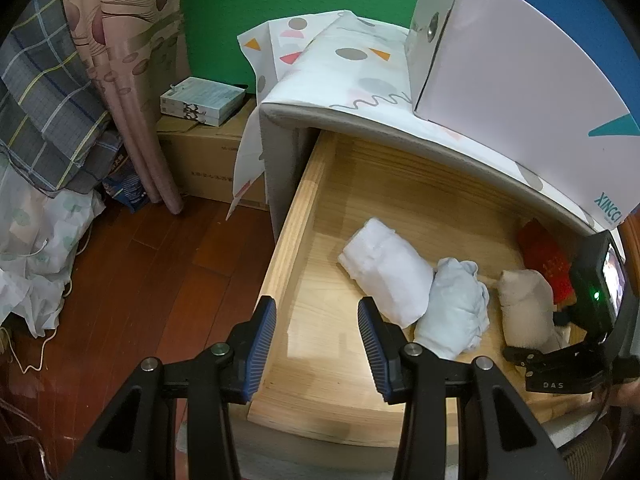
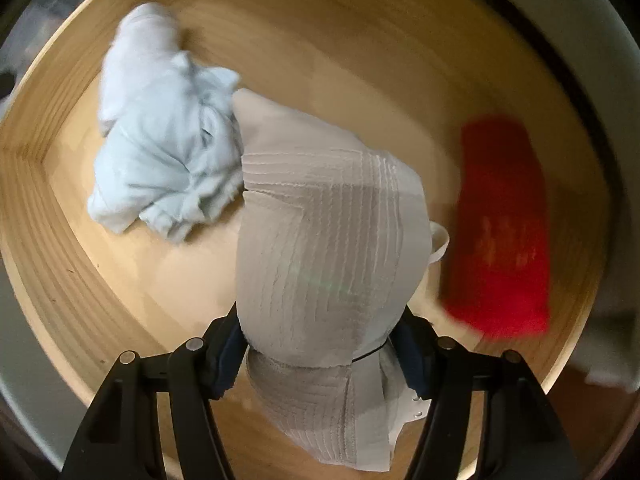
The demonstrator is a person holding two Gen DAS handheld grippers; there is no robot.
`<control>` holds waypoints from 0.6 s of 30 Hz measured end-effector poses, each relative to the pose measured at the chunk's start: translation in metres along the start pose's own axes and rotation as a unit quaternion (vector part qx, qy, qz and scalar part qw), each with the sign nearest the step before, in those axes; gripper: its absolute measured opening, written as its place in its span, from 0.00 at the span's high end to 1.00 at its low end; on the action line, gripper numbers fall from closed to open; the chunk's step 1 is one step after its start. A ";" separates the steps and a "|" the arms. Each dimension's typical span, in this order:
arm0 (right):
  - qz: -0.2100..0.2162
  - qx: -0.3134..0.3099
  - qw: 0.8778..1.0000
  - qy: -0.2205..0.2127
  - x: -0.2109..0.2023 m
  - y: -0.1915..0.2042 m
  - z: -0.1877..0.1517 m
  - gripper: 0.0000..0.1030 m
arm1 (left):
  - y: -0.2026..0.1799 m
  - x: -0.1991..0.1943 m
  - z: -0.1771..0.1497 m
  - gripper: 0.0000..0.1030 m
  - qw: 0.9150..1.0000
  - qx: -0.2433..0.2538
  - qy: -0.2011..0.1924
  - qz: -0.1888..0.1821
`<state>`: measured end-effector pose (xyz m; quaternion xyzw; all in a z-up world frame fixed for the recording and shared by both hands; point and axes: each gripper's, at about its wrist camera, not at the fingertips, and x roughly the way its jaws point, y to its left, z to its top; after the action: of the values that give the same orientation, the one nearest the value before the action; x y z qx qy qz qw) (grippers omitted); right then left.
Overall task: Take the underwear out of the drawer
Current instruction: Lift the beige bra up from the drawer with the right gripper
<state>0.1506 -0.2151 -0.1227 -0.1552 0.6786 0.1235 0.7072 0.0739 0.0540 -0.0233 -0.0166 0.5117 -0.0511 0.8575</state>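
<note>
The wooden drawer [image 1: 304, 208] stands pulled open. Inside lie a white folded bundle [image 1: 386, 270], a pale blue bundle [image 1: 456, 312], a beige underwear piece [image 1: 524, 308] and a red item [image 1: 546, 258]. My left gripper [image 1: 316, 344] is open and empty, above the drawer's front left corner. My right gripper [image 2: 320, 344] is inside the drawer [image 2: 100, 280], shut on the beige ribbed underwear [image 2: 320, 240], which fills the space between its fingers. The pale blue bundle [image 2: 160, 152] lies to its left and the red item [image 2: 504, 224] to its right. The right gripper's body shows in the left wrist view [image 1: 580, 344].
A white box [image 1: 520, 80] and a patterned cloth [image 1: 340, 68] sit on the cabinet top. Left of the cabinet are cardboard boxes [image 1: 204, 160], curtains [image 1: 132, 80], piled fabric and dark wooden floor [image 1: 160, 280].
</note>
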 end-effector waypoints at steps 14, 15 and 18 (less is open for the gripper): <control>0.000 0.179 0.983 0.050 0.008 -0.064 -0.021 0.41 | -0.027 0.013 -0.003 0.58 0.996 0.070 0.047 -0.025; 0.001 0.188 0.981 0.051 0.009 -0.067 -0.023 0.41 | -0.029 0.014 -0.005 0.58 0.995 0.080 0.051 -0.028; 0.001 0.202 0.978 0.051 0.008 -0.074 -0.024 0.42 | -0.040 0.018 -0.009 0.58 0.991 0.111 0.071 -0.035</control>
<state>0.1572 -0.2931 -0.1281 -0.0149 0.7248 -0.0237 0.6884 0.0717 0.0124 -0.0405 0.0647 0.5619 -0.1385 0.8129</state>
